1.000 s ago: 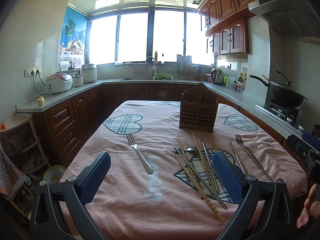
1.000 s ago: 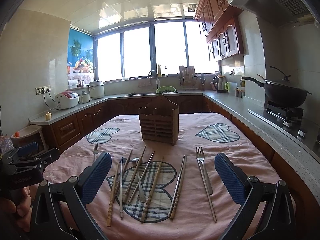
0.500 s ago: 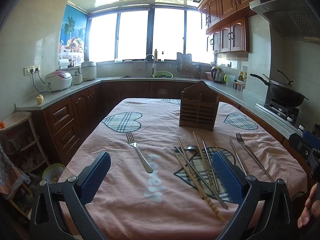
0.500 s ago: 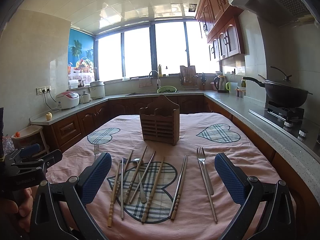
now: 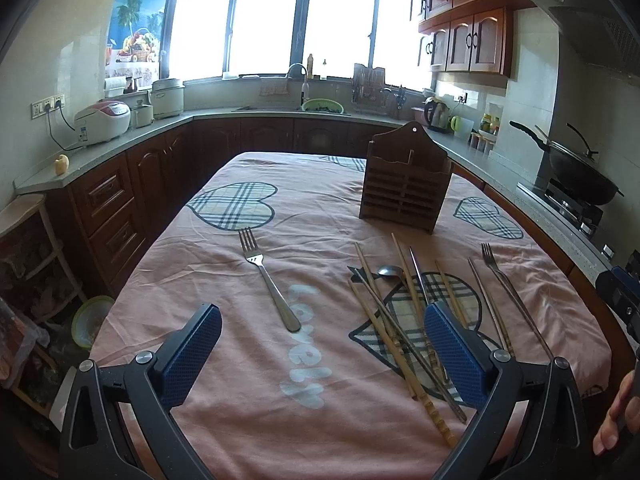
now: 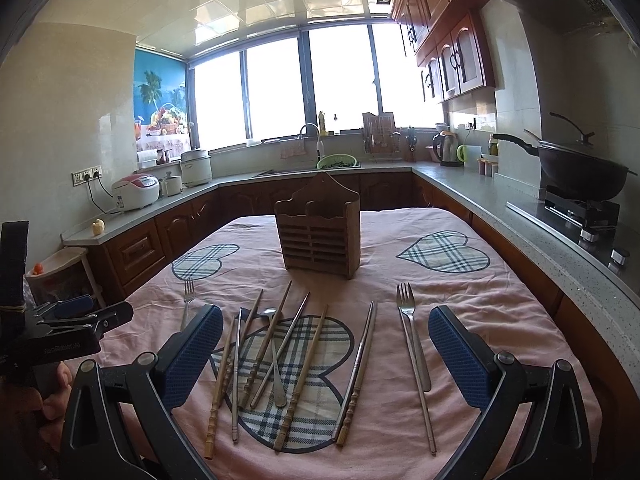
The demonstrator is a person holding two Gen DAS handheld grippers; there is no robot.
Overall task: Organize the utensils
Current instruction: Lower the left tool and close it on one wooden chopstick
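A wooden utensil holder [image 5: 404, 186] [image 6: 319, 230] stands upright mid-table on the pink cloth. In front of it lie several wooden and metal chopsticks [image 6: 260, 348] [image 5: 394, 320] fanned over a spoon [image 6: 276, 360] [image 5: 390, 271]. One fork [image 5: 268, 278] [image 6: 187, 300] lies alone to the left, another fork [image 6: 412, 332] [image 5: 502, 276] to the right beside a metal chopstick. My left gripper [image 5: 322, 350] hovers open above the near table edge, close behind the lone fork's handle. My right gripper [image 6: 326, 354] hangs open over the chopsticks, holding nothing.
Kitchen counters [image 6: 492, 208] wrap the table on three sides. A wok [image 6: 576, 168] sits on the stove at right, rice cookers [image 5: 104, 122] at left. A hand [image 5: 616, 420] holds the other gripper at the right edge of the left wrist view.
Both grippers have eased slightly forward and tilted a little downward toward the table. Nothing on the table has moved.
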